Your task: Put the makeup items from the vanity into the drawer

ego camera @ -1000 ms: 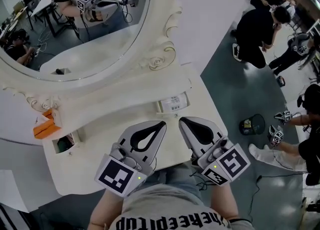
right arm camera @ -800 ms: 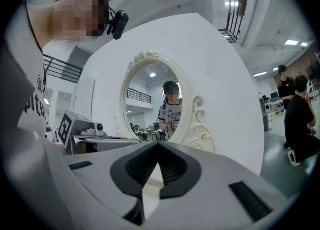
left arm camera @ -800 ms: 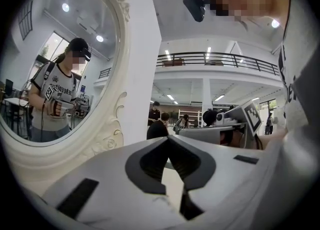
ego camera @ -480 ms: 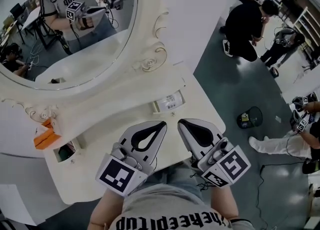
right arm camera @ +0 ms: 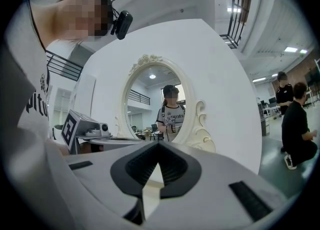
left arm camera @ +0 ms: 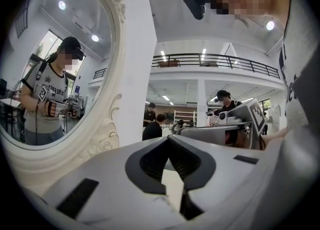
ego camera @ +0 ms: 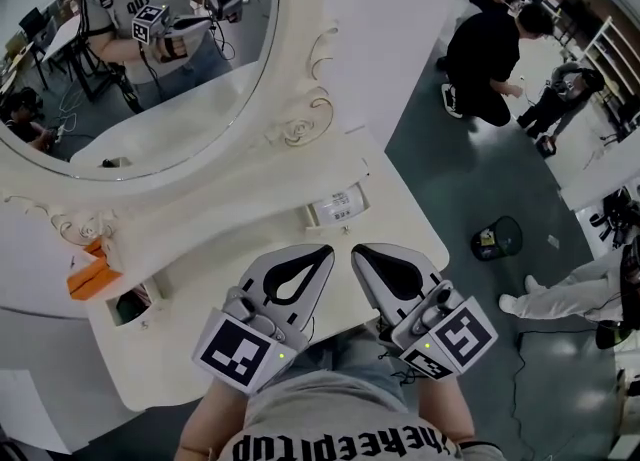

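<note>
Right gripper [ego camera: 358, 250] closed, nothing between its jaws. Left gripper [ego camera: 324, 249] the same, closed and empty. Both hover side by side over the near edge of the tabletop [ego camera: 205, 249]. Just beyond them a labelled white tube [ego camera: 340, 207] lies below the mirror [ego camera: 150, 59]; orange boxes [ego camera: 88, 271] sit far left. Nothing looks stowed; the job seems barely begun.

We wear a pale grey shirt [ego camera: 330, 421] with black block lettering [ego camera: 340, 445] across the chest. Our left gripper [ego camera: 322, 252] and right gripper [ego camera: 360, 252] are light grey shells with black teardrop insets [ego camera: 395, 267]. Each carries a cube [ego camera: 240, 354] of black-and-white square markers and a small green light [ego camera: 280, 356].
</note>
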Motion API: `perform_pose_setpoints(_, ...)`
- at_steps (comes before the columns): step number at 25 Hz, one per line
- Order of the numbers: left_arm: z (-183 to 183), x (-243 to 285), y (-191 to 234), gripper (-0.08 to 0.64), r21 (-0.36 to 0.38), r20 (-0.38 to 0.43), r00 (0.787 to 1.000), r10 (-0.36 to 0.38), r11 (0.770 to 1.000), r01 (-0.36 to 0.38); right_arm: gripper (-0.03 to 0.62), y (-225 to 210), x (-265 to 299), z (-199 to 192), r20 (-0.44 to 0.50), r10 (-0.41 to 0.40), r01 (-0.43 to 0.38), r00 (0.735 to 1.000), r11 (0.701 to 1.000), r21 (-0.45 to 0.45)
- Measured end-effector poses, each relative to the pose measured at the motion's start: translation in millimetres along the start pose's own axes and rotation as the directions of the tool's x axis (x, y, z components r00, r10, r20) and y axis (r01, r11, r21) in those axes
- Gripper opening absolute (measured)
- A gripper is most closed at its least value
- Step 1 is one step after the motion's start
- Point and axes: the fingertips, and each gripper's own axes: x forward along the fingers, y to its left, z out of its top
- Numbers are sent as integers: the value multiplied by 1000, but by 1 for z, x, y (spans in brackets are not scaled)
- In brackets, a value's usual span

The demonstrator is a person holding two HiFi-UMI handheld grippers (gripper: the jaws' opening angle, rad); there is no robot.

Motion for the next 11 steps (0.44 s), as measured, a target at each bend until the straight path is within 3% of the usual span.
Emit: perform_pose_setpoints(11, 0, 1, 0, 21, -1, 5, 1000, 4, 1000, -4, 8, 0, 0, 1, -1, 2, -2, 1000, 1000, -7)
